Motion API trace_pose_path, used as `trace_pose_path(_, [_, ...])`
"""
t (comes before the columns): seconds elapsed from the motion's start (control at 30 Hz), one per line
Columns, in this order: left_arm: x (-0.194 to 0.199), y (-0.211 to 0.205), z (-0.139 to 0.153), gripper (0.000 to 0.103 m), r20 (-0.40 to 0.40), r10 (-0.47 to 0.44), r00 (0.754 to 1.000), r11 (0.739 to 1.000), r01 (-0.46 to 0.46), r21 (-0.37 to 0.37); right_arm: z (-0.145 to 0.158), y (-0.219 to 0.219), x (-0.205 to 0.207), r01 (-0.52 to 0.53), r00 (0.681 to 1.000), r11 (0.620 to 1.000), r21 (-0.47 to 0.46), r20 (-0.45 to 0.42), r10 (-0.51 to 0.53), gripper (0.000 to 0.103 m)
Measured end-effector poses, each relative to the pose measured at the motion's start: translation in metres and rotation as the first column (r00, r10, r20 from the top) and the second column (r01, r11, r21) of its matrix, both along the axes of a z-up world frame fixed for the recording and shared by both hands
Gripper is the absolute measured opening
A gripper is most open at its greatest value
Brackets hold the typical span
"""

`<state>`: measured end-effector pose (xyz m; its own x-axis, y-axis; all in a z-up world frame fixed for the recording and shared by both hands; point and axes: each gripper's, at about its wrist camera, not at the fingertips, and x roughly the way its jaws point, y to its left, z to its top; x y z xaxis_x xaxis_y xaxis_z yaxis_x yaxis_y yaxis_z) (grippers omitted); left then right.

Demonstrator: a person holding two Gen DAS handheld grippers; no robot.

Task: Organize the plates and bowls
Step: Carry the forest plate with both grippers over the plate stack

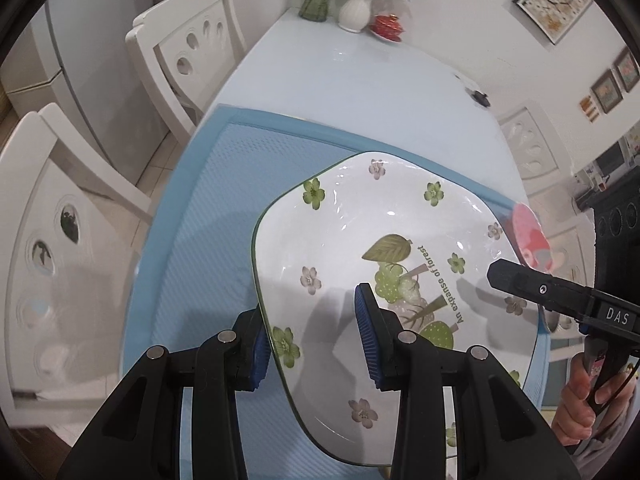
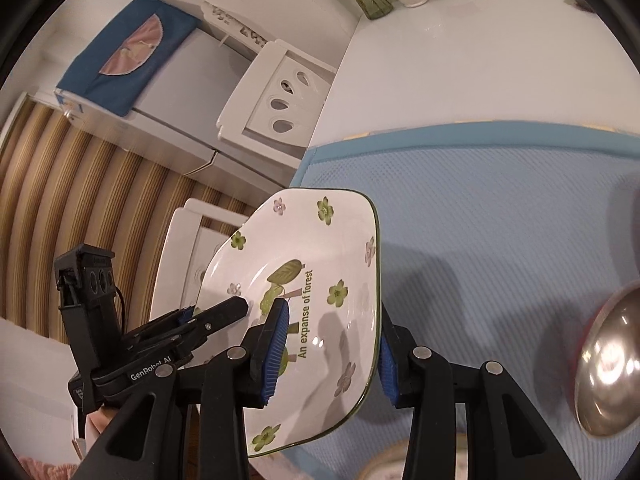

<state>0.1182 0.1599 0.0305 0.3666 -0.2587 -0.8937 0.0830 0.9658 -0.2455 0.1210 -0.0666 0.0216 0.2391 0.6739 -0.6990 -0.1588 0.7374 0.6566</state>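
Note:
A white square plate point(image 1: 360, 240) with green and mauve flowers and the words "An expanse of forest" hangs tilted above the blue mesh mat point(image 1: 208, 208). My left gripper point(image 1: 312, 340) is shut on its near left rim, one blue pad under the rim and one inside the dish. My right gripper point(image 2: 332, 360) is shut on the opposite rim of the plate point(image 2: 320, 248). In the left wrist view a black finger of the right gripper point(image 1: 520, 280) reaches in over the plate from the right. The left gripper point(image 2: 224, 312) shows at the plate's far side in the right wrist view.
A pink bowl with a steel inside point(image 2: 608, 364) sits on the mat point(image 2: 500, 208) to the right. Vases and a red lidded cup point(image 1: 387, 26) stand at the table's far end. White chairs point(image 1: 188, 44) line the left side. A hand point(image 1: 580, 404) holds the right gripper's handle.

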Motion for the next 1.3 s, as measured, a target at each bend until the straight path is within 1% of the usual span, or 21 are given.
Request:
trace_pose_path(0.1, [-0.018, -0.013, 0.002, 0.034, 0.001, -0.009, 1.0, 1.0, 0.009, -0.012, 0.002, -0.015, -0.02, 0.002, 1.0, 1.0, 0.0, -0.001, -0.002, 0.04])
trace_pose_path(0.33, [-0.055, -0.045, -0.002, 0.034, 0.002, -0.03, 1.0, 0.998, 0.03, -0.056, 0.003, -0.051, -0.066, 0.011, 1.0, 1.0, -0.014, -0.002, -0.011, 0.04])
trace_pose_path(0.53, [-0.087, -0.07, -0.014, 0.034, -0.011, -0.069, 0.998, 0.996, 0.068, -0.06, -0.005, -0.08, -0.107, 0.011, 1.0, 0.999, -0.042, -0.007, -0.012, 0.04])
trace_pose_path(0.63, [-0.103, -0.079, -0.022, 0.034, -0.015, -0.099, 0.995, 0.993, 0.098, -0.067, -0.01, -0.09, -0.124, 0.017, 1.0, 0.998, -0.058, -0.011, -0.018, 0.04])
trace_pose_path(0.73, [-0.117, -0.084, -0.03, 0.034, -0.018, -0.122, 0.992, 0.988, 0.12, -0.093, -0.018, -0.101, -0.14, 0.015, 1.0, 0.998, -0.064, -0.024, -0.017, 0.04])
trace_pose_path(0.83, [-0.13, -0.091, -0.036, 0.034, -0.029, -0.14, 0.99, 0.986, 0.137, -0.092, -0.026, -0.109, -0.152, 0.017, 0.999, 0.998, -0.066, -0.038, -0.02, 0.04])
trace_pose_path(0.97, [-0.14, -0.097, -0.048, 0.035, -0.031, -0.168, 0.985, 0.982, 0.164, -0.097, -0.035, -0.115, -0.168, 0.012, 0.999, 0.996, -0.087, -0.044, -0.016, 0.04])
trace_pose_path(1.1, [-0.15, -0.1, -0.064, 0.035, -0.051, -0.182, 0.982, 0.978, 0.176, -0.11, -0.05, -0.119, -0.182, 0.007, 0.997, 0.995, -0.102, -0.073, -0.014, 0.04])
trace_pose_path(1.17, [-0.154, -0.102, -0.07, 0.035, -0.064, -0.194, 0.979, 0.977, 0.187, -0.108, -0.058, -0.122, -0.188, 0.007, 0.996, 0.994, -0.108, -0.088, -0.017, 0.04])
trace_pose_path(1.3, [-0.159, -0.11, -0.082, 0.035, -0.099, -0.208, 0.973, 0.977, 0.201, -0.076, -0.07, -0.129, -0.196, 0.018, 0.993, 0.994, -0.109, -0.112, -0.03, 0.04])
